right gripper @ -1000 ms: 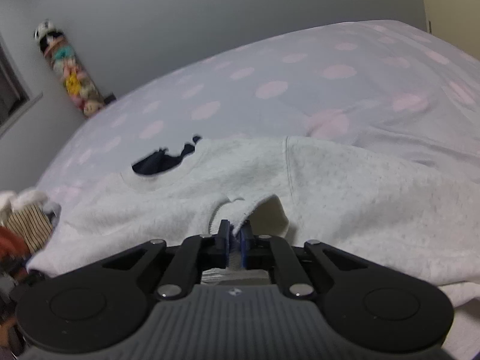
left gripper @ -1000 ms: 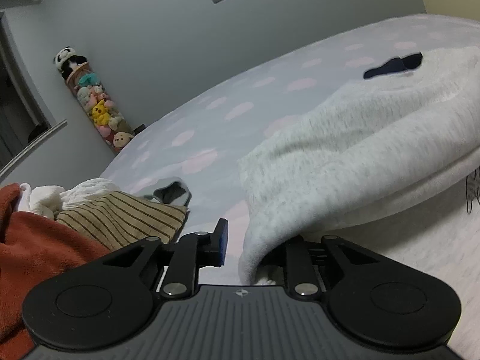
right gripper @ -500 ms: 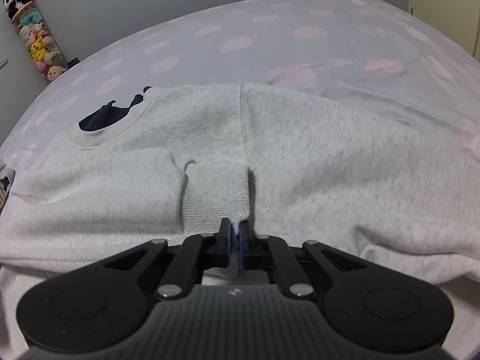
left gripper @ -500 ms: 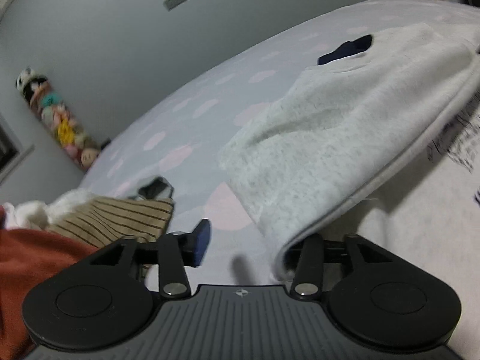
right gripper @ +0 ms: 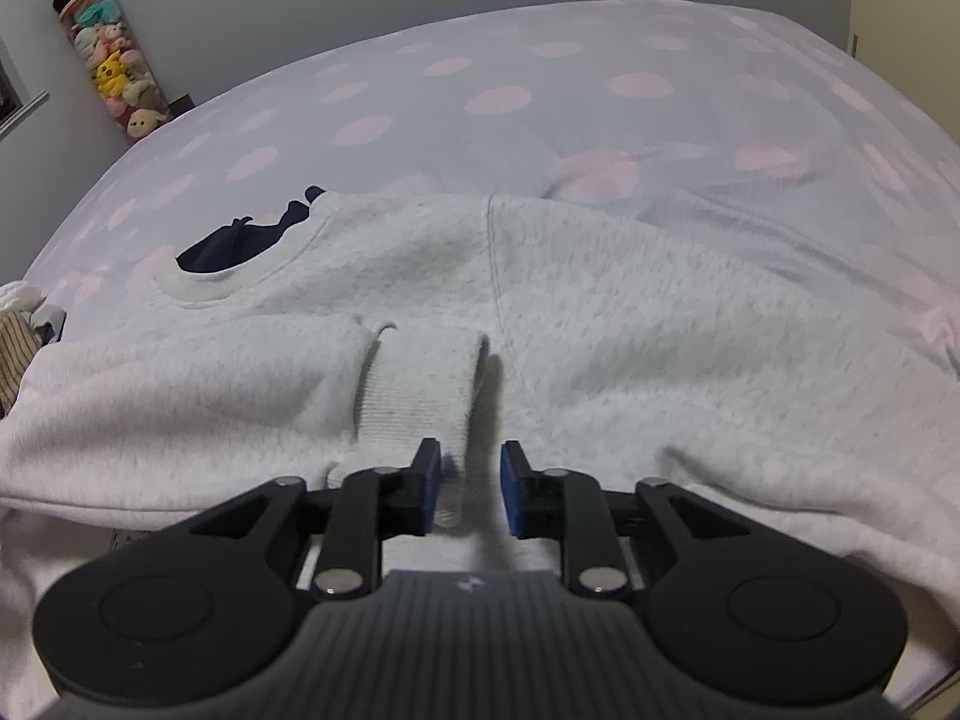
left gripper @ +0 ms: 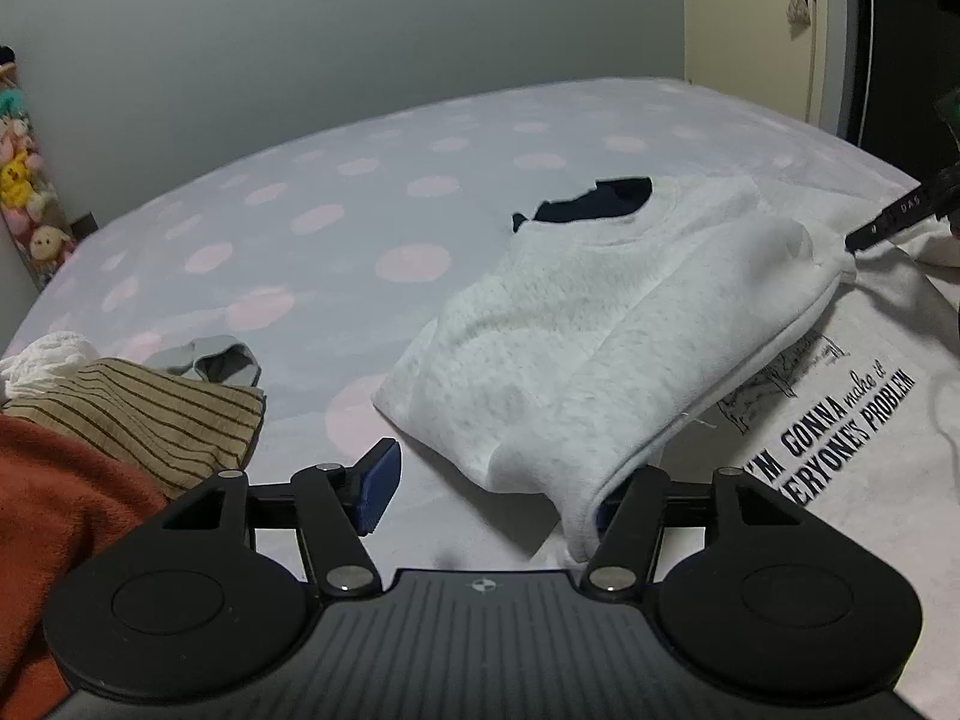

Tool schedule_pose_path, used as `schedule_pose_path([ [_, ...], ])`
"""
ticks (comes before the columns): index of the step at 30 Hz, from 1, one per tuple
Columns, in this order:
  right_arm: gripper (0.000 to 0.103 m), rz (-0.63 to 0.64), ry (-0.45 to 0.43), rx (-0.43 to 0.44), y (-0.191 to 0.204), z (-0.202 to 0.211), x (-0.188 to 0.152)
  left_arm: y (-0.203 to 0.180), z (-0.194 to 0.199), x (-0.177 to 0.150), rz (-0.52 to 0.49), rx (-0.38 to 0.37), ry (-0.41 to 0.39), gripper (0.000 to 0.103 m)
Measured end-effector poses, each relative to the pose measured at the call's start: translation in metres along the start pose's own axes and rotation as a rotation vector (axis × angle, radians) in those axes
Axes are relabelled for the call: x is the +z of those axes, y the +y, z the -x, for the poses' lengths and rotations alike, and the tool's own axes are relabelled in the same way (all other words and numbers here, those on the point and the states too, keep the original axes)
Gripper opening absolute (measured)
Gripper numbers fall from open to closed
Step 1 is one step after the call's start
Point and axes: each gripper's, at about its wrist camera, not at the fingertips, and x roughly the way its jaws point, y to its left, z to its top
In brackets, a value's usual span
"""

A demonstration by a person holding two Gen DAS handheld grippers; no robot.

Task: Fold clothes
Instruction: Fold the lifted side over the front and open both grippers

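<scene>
Spreading wide, left tool (left gripper: 489, 495) off grey sweatshirt (left gripper: 600, 324), right tool (right gripper: 471, 489) just parted, freeing cuff (right gripper: 420, 390)

Left gripper (left gripper: 489, 495): bare bedsheet (left gripper: 336, 276) ahead = free, striped cloth pile (left gripper: 150, 414) crowds its left, folded sweatshirt (left gripper: 600, 336) blocks ahead-right, sweatshirt edge over right finger.

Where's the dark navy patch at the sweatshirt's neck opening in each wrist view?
Left wrist: navy patch sits upper centre-right, at the far end of the folded grey sweatshirt.
Right wrist: navy patch sits left of centre, at the collar, beyond the ribbed cuff.
Shared landmark: the column of plush toys against the wall, left edge and upper left.
</scene>
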Motion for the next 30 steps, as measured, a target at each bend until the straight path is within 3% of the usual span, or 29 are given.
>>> schedule_pose_path([
  [3, 0.025, 0.007, 0.002, -0.008, -0.006, 0.004, 0.005, -0.002, -0.001, 0.005, -0.012, 0.062, 0.055, 0.061],
  [5, 0.026, 0.009, 0.003, -0.007, -0.009, 0.005, 0.008, 0.003, 0.002, 0.009, 0.076, 0.033, 0.058, 0.061],
  [7, 0.026, 0.015, 0.003, -0.007, -0.01, 0.005, 0.009, 0.016, 0.003, 0.01, 0.232, -0.048, 0.06, 0.061],
  [10, 0.026, 0.015, 0.004, -0.001, -0.008, 0.006, 0.007, 0.033, 0.003, 0.007, 0.385, -0.093, 0.039, 0.059],
  [13, 0.026, 0.012, 0.004, 0.011, -0.006, 0.01, 0.005, 0.035, 0.01, 0.007, 0.391, -0.132, 0.031, 0.059],
  [18, 0.027, 0.026, -0.011, 0.009, -0.004, 0.019, 0.005, 0.051, 0.025, 0.002, 0.447, -0.293, 0.057, 0.06],
  [24, 0.027, 0.026, -0.018, 0.01, -0.002, 0.019, 0.011, 0.082, 0.023, 0.005, 0.546, -0.232, 0.049, 0.06],
  [28, 0.027, 0.04, -0.028, 0.013, 0.001, 0.015, 0.021, 0.095, -0.009, 0.014, 0.585, -0.179, 0.075, 0.06],
  [30, 0.036, 0.05, -0.032, 0.013, 0.001, 0.01, 0.028, 0.099, -0.03, 0.017, 0.602, -0.163, 0.103, 0.06],
])
